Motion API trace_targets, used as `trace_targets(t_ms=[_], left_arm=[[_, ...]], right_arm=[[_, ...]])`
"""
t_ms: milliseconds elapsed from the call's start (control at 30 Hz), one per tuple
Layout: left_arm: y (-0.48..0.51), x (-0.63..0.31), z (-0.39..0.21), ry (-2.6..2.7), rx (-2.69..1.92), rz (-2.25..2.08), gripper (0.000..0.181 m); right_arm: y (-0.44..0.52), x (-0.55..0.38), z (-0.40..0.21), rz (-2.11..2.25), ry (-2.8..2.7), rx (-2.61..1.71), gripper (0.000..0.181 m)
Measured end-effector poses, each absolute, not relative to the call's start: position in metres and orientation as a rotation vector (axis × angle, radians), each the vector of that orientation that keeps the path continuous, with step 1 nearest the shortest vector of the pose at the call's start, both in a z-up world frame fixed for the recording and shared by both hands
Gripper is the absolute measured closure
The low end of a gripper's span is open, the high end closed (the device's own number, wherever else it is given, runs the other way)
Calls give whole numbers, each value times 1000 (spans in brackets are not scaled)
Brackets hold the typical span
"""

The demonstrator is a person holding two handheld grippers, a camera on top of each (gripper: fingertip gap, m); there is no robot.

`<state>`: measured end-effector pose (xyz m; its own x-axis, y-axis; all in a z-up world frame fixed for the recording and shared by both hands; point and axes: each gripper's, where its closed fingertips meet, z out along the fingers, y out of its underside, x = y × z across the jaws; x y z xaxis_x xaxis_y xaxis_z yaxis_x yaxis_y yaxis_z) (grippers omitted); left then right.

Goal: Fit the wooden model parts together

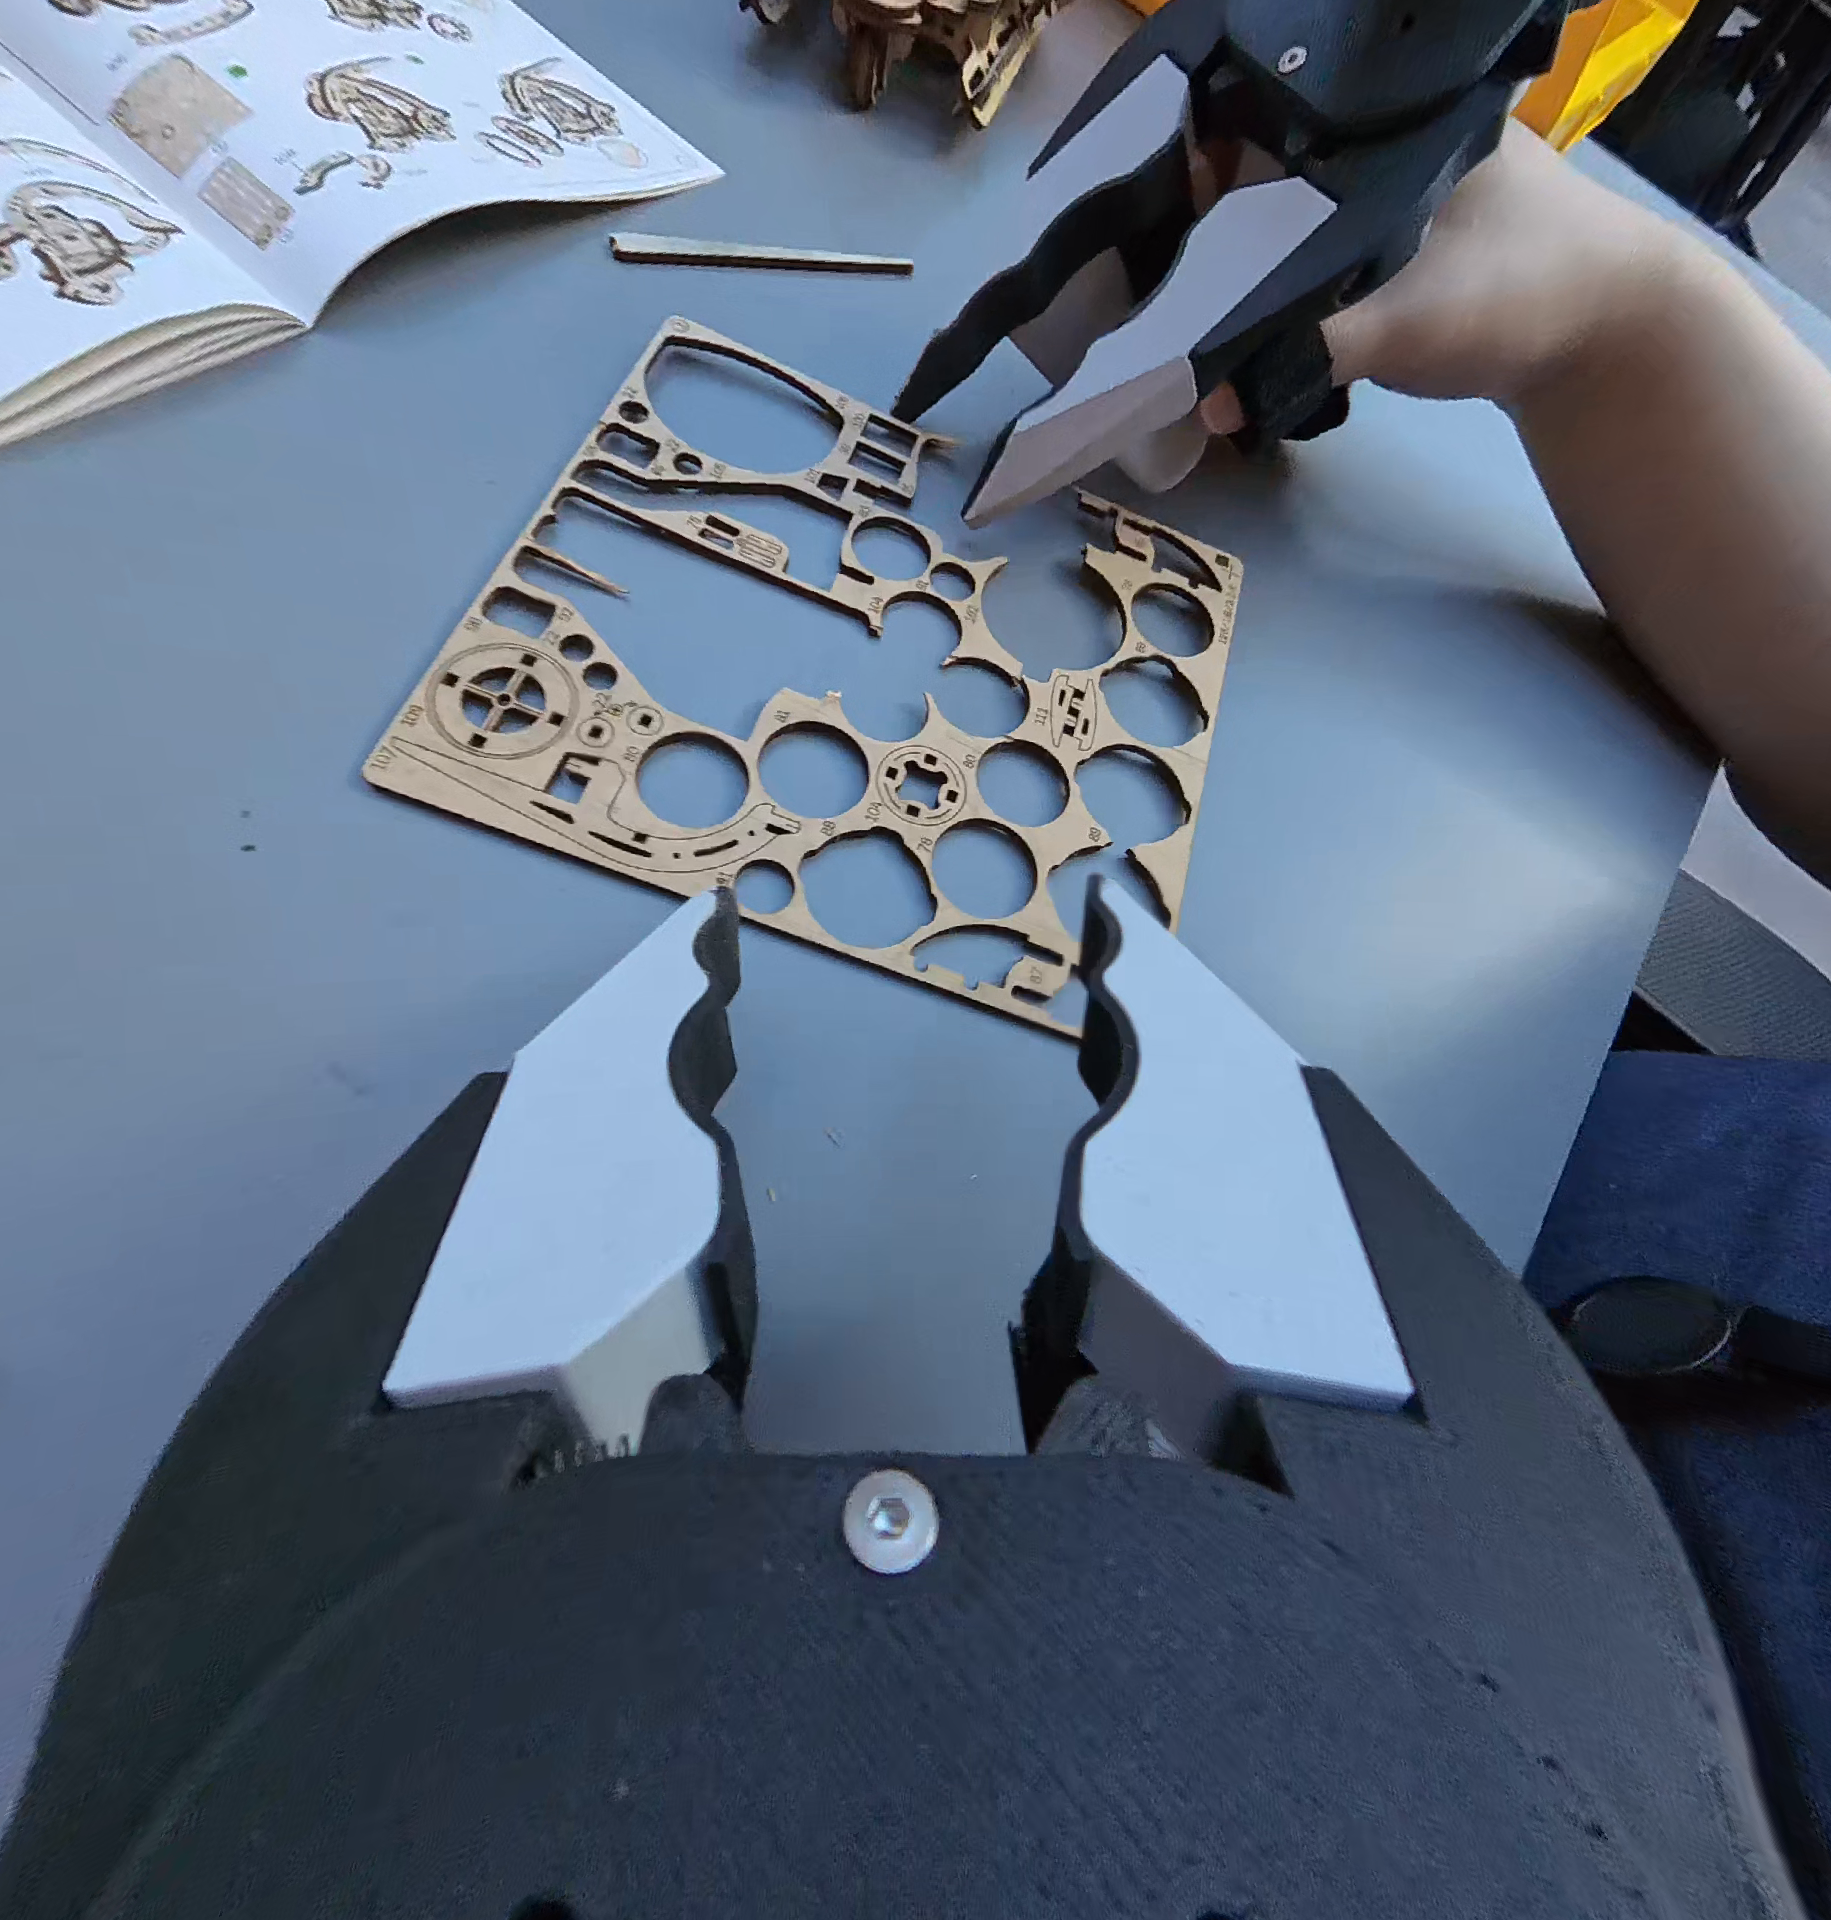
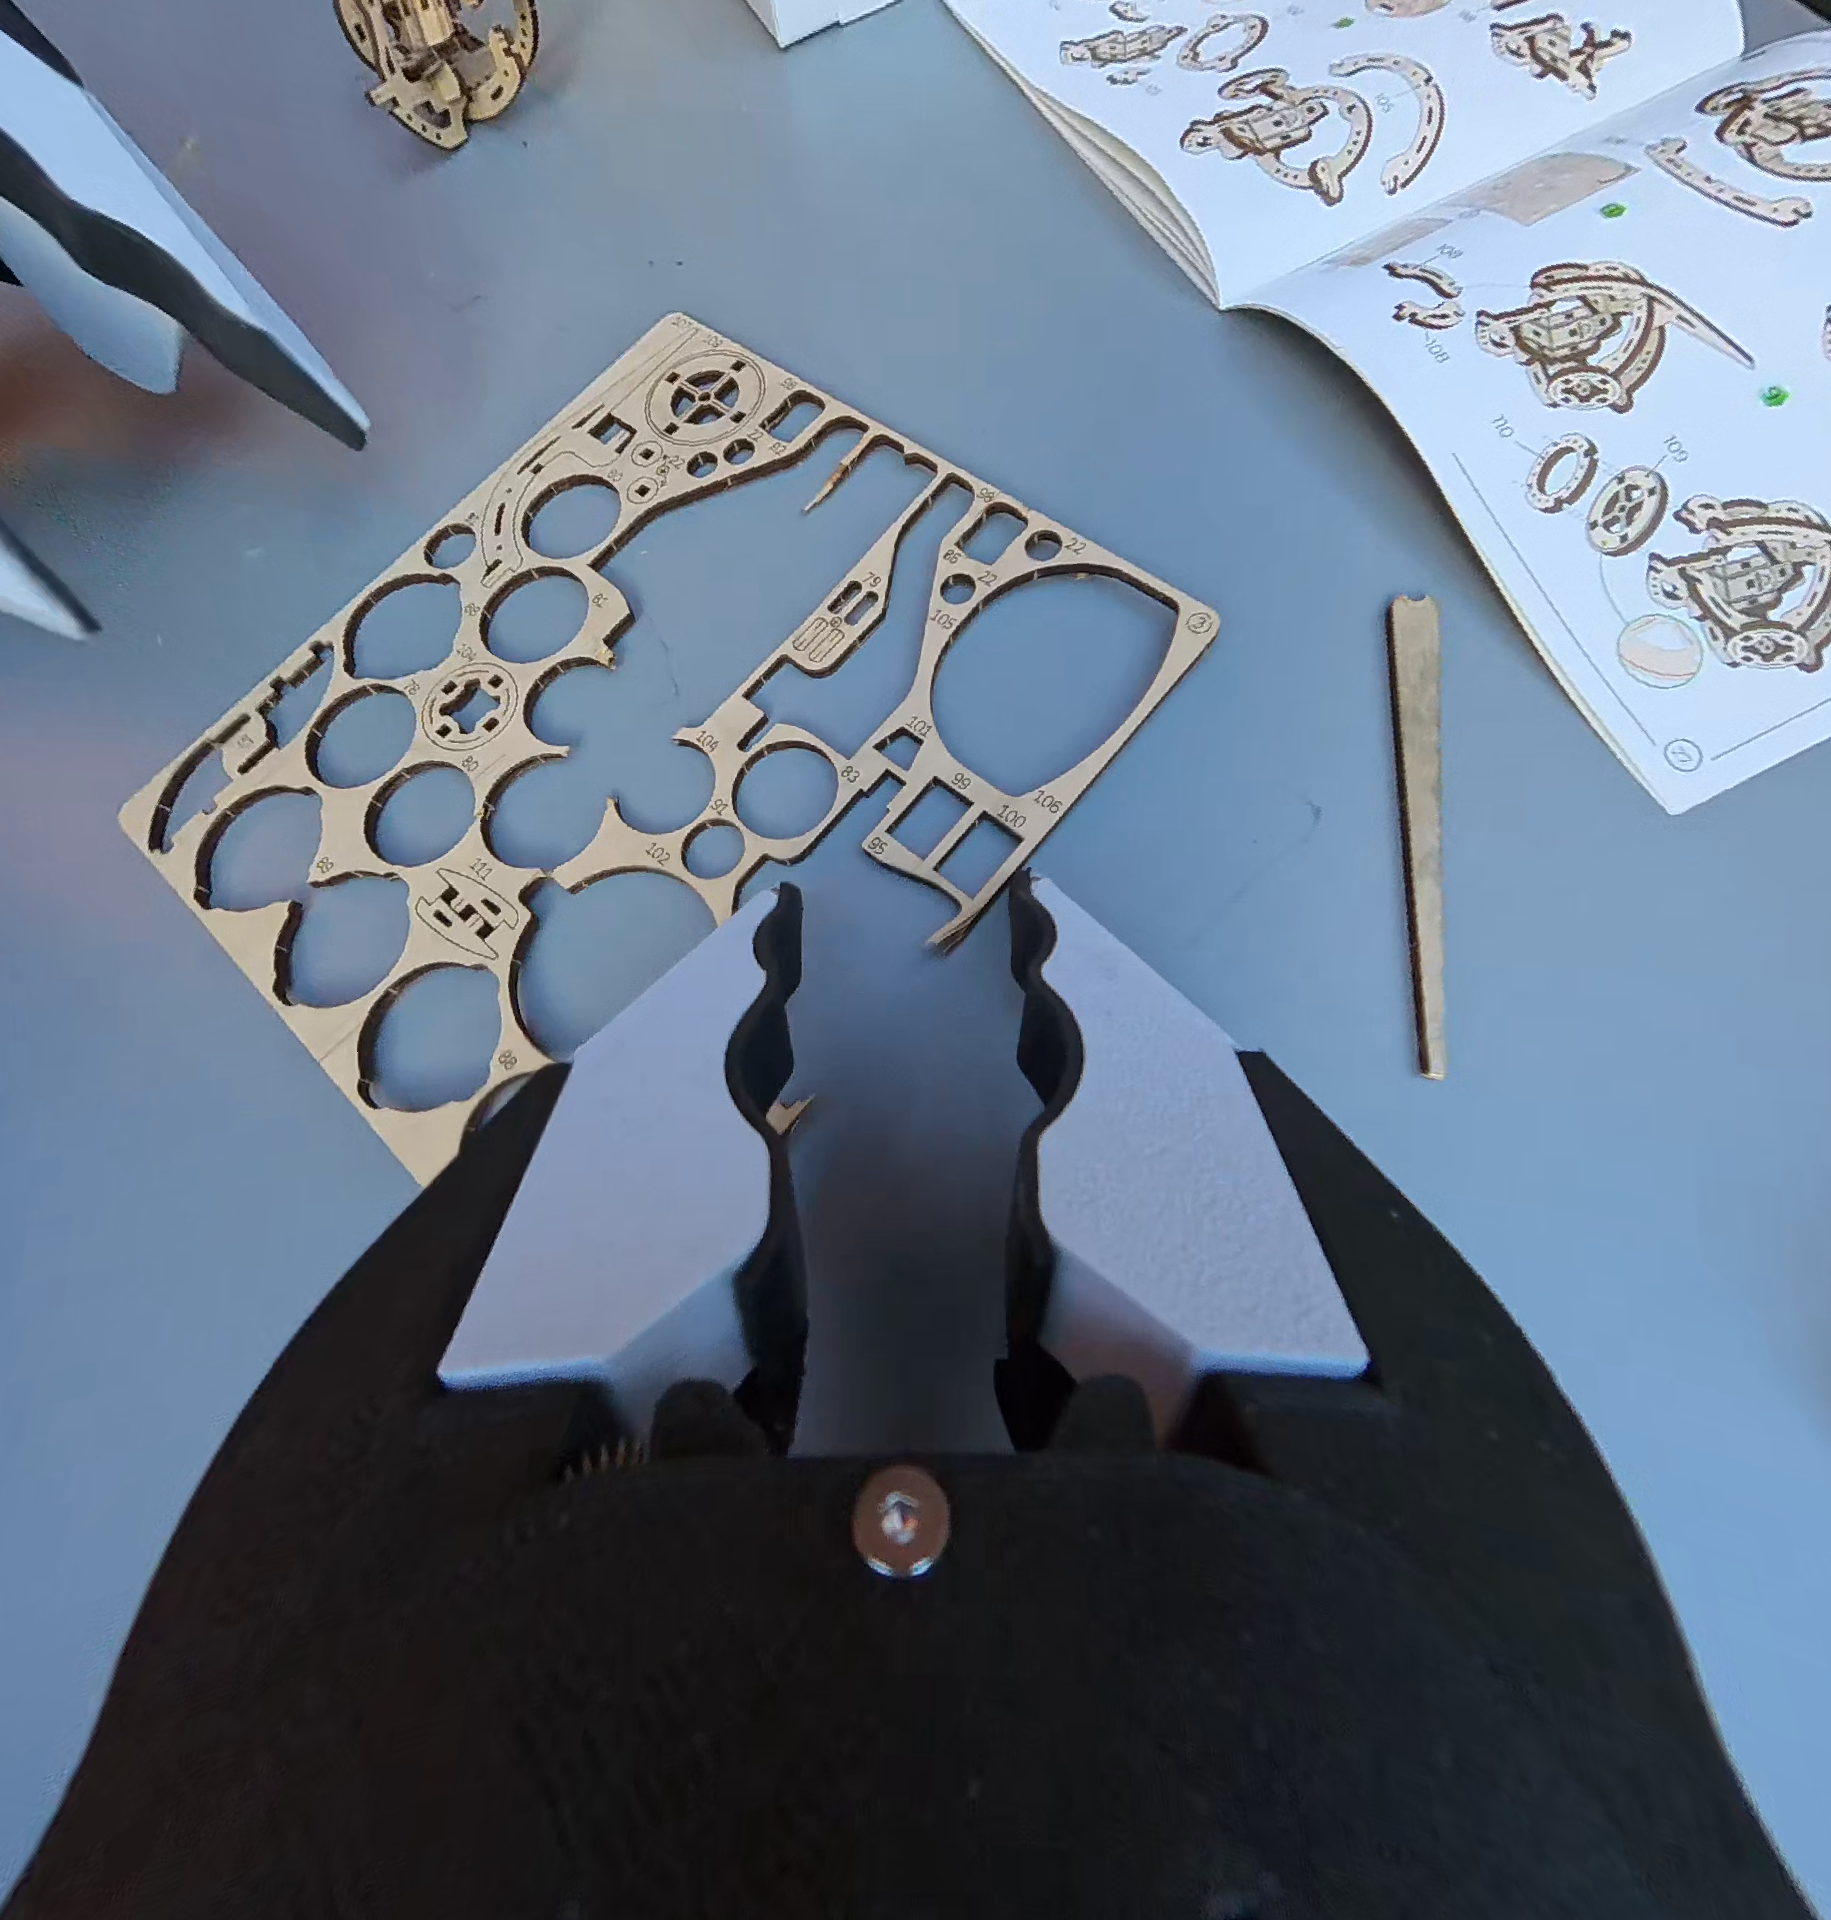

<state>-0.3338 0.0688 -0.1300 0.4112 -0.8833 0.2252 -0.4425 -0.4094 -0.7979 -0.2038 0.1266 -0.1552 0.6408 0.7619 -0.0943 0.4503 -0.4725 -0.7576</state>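
A thin wooden parts sheet (image 1: 1062,712) lies flat on the grey table, most of its round parts punched out. My left gripper (image 1: 911,902) is open and empty, tips just above the sheet's near edge. My right gripper (image 1: 940,462) is open and empty, tips at the sheet's far edge by the small square cut-outs. In the right wrist view the sheet (image 2: 713,743) lies ahead of my right gripper (image 2: 906,891), with my left gripper (image 2: 220,525) at the upper left. A partly built wooden model (image 2: 433,62) stands at the back; it also shows in the left wrist view (image 1: 932,52).
An open instruction booklet (image 1: 267,135) (image 2: 1513,312) lies beside the sheet. A slim wooden stick (image 1: 760,255) (image 2: 1418,831) lies between them. A person's forearm (image 1: 1617,468) reaches over the table's right edge (image 1: 1659,831). A yellow object (image 1: 1607,73) sits far right.
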Motion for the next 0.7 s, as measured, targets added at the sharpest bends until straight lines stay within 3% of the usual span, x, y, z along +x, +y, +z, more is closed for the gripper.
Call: trace_targets(t_ms=[33, 200, 533, 700], left_arm=[[67, -331, -134, 1137, -2031, -842, 107], [70, -330, -150, 1143, -2079, -614, 79], [49, -321, -157, 1174, -2111, -630, 66], [45, -328, -160, 1208, -2080, -585, 70]], right_arm=[[126, -203, -155, 546, -945, -2134, 142], [120, -202, -157, 487, -973, -2130, 143], [91, -207, -157, 488, -968, -2170, 144], [77, -211, -158, 448, -983, -2174, 144]])
